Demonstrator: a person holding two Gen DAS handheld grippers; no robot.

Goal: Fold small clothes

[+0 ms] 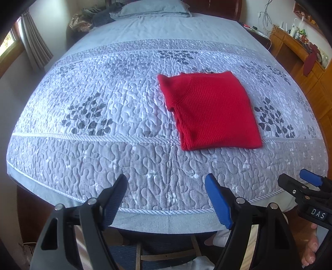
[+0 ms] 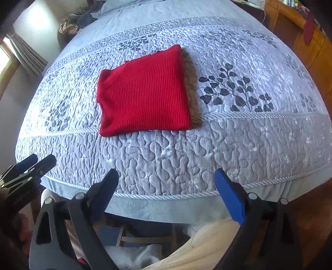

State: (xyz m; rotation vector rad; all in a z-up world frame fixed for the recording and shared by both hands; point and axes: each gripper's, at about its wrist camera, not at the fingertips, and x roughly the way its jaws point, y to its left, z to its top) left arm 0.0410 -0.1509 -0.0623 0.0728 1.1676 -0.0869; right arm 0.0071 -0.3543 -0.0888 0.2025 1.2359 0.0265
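Where the bed's near edge curves away below both cameras, the left gripper [image 1: 166, 184] hangs with its black arms and blue-padded fingers spread wide, nothing between them. Beside it, the right gripper [image 2: 167, 179] shows the same posture: jaws wide apart and empty, pointing steeply down toward the grey quilted bedspread [image 1: 145, 166]. Each gripper appears at the margin of the other's view, the right one [image 1: 307, 182] at the lower right edge of the left camera, the left one [image 2: 29, 164] at the lower left edge of the right camera. A bare thumb [image 1: 311, 247] of the person is visible beside the right tool's handle.

Farther on, the folded red ribbed-knit sweater [image 1: 209, 110] lies flat as a rough rectangle on the bedspread, well apart from both grippers and touching neither. Its near edge rests about on the corded seam [image 1: 83, 137] that crosses the quilt; a dark leaf print [image 2: 234, 91] lies just beside its right edge.

At the far end, a pale blue pillow [image 1: 153, 9] sits at the head of the bed, with a wooden dresser [image 1: 300, 62] along the right wall and a curtained window [image 1: 31, 43] on the left.
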